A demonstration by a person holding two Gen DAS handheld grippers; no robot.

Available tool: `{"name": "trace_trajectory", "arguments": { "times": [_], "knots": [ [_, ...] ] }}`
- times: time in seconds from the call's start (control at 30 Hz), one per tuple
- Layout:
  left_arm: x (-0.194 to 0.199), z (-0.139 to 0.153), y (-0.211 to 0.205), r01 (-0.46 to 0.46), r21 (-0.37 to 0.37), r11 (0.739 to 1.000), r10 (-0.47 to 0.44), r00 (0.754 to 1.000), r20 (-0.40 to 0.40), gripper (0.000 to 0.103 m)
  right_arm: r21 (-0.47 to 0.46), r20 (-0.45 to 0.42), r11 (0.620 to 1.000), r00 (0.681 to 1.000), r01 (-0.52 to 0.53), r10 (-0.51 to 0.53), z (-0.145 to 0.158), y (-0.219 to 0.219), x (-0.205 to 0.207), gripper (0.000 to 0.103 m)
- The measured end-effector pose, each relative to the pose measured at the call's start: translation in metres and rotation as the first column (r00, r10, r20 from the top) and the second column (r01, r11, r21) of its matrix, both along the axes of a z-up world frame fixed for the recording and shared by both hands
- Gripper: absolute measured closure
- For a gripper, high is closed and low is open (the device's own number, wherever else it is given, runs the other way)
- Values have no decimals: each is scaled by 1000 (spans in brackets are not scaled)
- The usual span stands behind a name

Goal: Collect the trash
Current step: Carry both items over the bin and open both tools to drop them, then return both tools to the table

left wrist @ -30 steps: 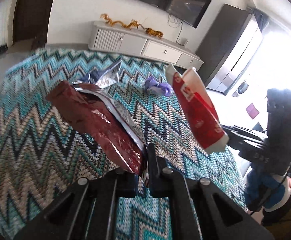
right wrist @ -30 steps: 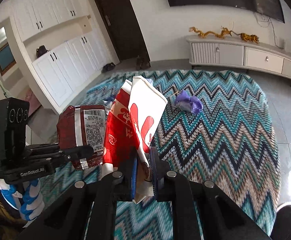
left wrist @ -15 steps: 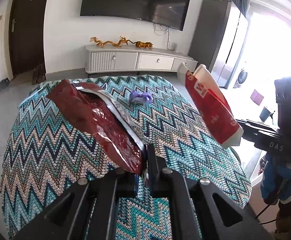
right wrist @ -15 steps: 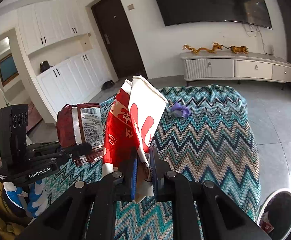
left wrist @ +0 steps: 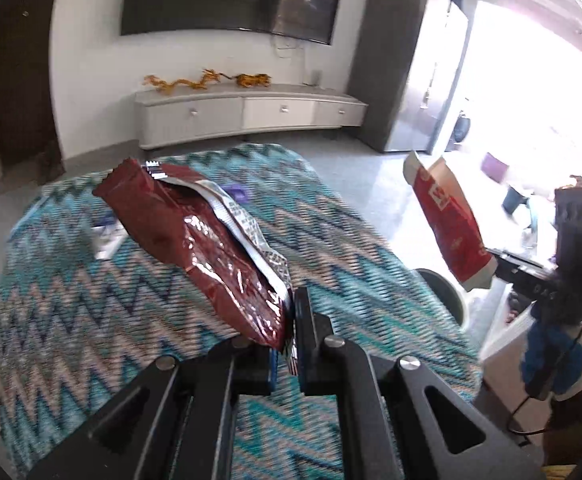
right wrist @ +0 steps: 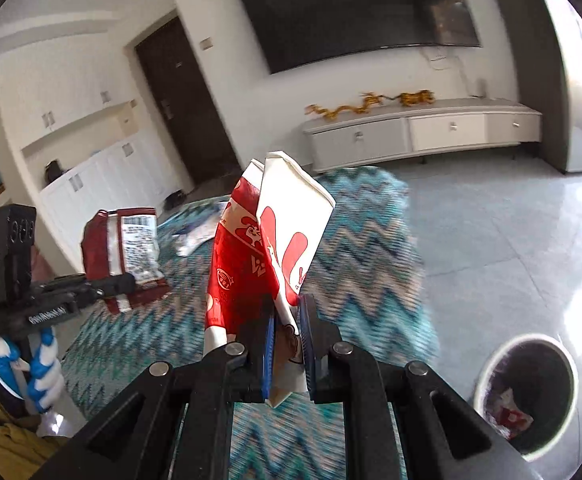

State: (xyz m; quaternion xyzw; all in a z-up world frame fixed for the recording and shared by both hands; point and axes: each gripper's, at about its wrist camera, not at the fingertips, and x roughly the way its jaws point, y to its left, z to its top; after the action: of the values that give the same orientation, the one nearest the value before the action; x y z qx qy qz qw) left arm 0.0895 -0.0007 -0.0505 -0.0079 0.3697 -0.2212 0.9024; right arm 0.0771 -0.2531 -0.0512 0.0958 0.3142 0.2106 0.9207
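Left gripper [left wrist: 285, 336] fingers clamped on dark red snack bag [left wrist: 199, 240], held above zigzag rug [left wrist: 71, 320]. Right gripper [right wrist: 287, 336] fingers clamped on red-white paper bag [right wrist: 275, 248]; its bottom is hidden between them. Trash bin [right wrist: 531, 392] low right, partly cut off. Rug litter blurred.

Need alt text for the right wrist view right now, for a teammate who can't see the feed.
The right gripper is shut on a flattened red-and-white paper carton, held above a teal zigzag rug. A round trash bin holding some litter sits lower right; at left, the left gripper holds a dark red snack bag.
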Motion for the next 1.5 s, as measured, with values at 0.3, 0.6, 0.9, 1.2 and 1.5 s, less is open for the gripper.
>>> {"name": "trace_trajectory", "arguments": {
  "times": [0.3,0.6,0.9,1.2,1.5],
  "knots": [
    [34,0,-97,193,34,981,-191,979,-66,97,45,-72,972,971,232,-228,-45,-105,-18,91],
    [67,-34,-248,417,98,903,-396,900,-184,97,49,-200,895,882,444,-426,-107,-198,-25,91],
    [81,-80,-381,562,99,821,-519,808,-279,97,21,-299,837,802,547,-517,-153,-256,-10,91],
    [110,-114,-438,553,21,833,-507,779,-368,93,-27,-357,814,755,581,-551,-176,-282,7,88],
    [113,-104,-426,543,-31,839,-517,778,-357,48,-69,-348,794,731,604,-586,-170,-288,2,69]
  ]
}}
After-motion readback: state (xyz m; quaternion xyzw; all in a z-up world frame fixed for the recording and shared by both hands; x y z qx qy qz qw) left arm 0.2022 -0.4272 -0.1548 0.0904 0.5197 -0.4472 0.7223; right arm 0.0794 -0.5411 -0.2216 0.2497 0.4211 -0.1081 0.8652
